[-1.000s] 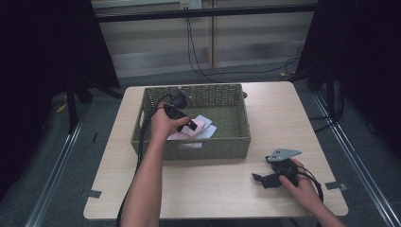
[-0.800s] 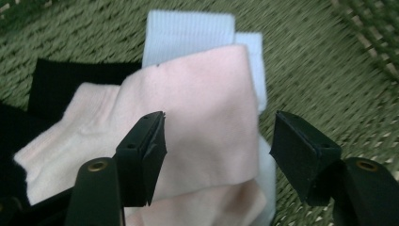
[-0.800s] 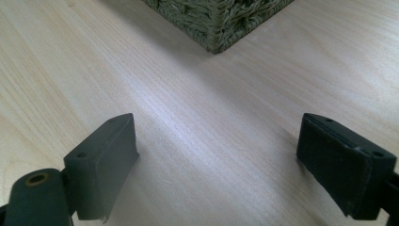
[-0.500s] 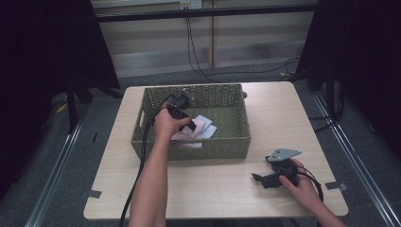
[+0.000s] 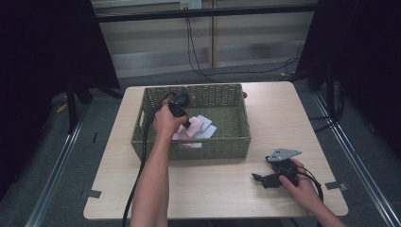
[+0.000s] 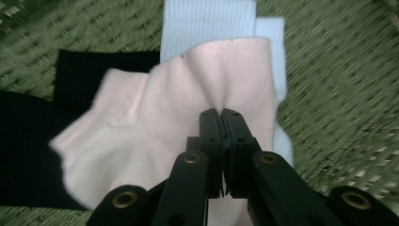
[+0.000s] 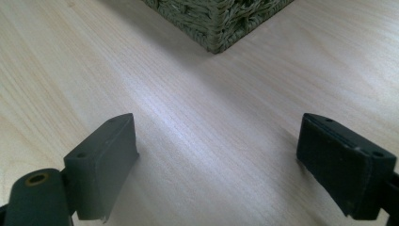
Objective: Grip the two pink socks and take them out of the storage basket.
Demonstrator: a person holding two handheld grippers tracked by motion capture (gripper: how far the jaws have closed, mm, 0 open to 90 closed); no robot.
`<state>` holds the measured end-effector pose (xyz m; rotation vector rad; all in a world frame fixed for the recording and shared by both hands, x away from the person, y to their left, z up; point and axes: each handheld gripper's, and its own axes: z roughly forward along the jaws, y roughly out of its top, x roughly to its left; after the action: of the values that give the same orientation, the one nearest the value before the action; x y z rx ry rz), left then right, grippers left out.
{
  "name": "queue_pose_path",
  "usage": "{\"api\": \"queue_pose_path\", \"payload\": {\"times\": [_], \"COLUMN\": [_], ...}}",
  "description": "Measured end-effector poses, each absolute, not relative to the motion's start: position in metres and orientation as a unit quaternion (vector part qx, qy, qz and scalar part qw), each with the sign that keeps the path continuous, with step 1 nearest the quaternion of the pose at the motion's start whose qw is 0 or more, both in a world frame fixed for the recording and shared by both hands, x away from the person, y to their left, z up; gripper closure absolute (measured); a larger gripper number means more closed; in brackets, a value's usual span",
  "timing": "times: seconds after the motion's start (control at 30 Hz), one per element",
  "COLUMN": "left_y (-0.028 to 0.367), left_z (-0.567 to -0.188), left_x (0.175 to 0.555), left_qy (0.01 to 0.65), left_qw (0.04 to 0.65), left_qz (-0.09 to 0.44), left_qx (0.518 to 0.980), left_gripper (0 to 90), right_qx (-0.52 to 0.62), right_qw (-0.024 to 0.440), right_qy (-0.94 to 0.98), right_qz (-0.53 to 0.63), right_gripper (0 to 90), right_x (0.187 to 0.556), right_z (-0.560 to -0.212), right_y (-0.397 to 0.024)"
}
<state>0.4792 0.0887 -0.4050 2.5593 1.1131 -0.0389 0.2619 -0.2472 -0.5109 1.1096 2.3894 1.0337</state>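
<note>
A pale pink sock [image 6: 155, 136] lies in the green woven basket [image 5: 198, 149], on top of a light blue sock [image 6: 207, 23] and a black one [image 6: 28, 141]. My left gripper [image 6: 221, 113] reaches down into the basket [image 6: 339, 70]; its jaws have just been closing and now pinch a fold of the pink sock between the pads. From above, the left gripper [image 5: 187, 124] sits over the pink sock [image 5: 193, 128] near the basket's middle. My right gripper [image 5: 257, 178] rests on the table at the front right, jaws wide apart [image 7: 216, 155] with only bare wood between them.
The basket stands at the table's middle back; its near corner [image 7: 221, 23] lies ahead of the right gripper. A thick black cable [image 5: 142, 161] trails from the left gripper over the basket's left front wall. Light wooden tabletop [image 5: 213, 189] surrounds the basket.
The left hand has shifted slightly inside the basket and lowered onto the socks. The right hand and gripper have stayed put.
</note>
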Motion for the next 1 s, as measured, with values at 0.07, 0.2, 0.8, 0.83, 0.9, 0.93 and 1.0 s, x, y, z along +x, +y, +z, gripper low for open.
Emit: {"api": "queue_pose_path", "payload": {"times": [0.07, 0.2, 0.8, 0.83, 0.9, 0.93, 1.0], "left_y": [0.091, 0.097, 0.108, 0.108, 0.108, 0.108, 0.108], "left_z": [-0.394, -0.380, -0.381, -0.381, -0.381, -0.379, -0.374], "left_x": [0.477, 0.474, 0.470, 0.471, 0.471, 0.470, 0.470], "left_qy": [0.394, 0.401, 0.399, 0.400, 0.404, 0.405, 0.404], "left_qw": [0.182, 0.193, 0.199, 0.198, 0.197, 0.193, 0.190], "left_qz": [-0.024, -0.036, -0.042, -0.043, -0.049, -0.048, -0.045], "left_qx": [0.901, 0.895, 0.894, 0.894, 0.892, 0.893, 0.893], "left_gripper": [87.7, 87.7, 85.6, 86.2, 87.4, 87.6, 87.8], "right_qx": [0.388, 0.389, 0.389, 0.389, 0.389, 0.389, 0.388], "right_qw": [0.155, 0.154, 0.154, 0.154, 0.154, 0.154, 0.154], "right_qy": [0.834, 0.834, 0.834, 0.834, 0.834, 0.834, 0.834], "right_qz": [0.361, 0.361, 0.361, 0.361, 0.361, 0.361, 0.361], "right_gripper": [12.3, 12.3, 12.3, 12.3, 12.3, 12.4, 12.3], "right_x": [0.262, 0.262, 0.262, 0.262, 0.262, 0.262, 0.262], "right_z": [-0.511, -0.511, -0.511, -0.511, -0.511, -0.511, -0.511], "right_y": [-0.247, -0.247, -0.247, -0.247, -0.247, -0.247, -0.247]}}
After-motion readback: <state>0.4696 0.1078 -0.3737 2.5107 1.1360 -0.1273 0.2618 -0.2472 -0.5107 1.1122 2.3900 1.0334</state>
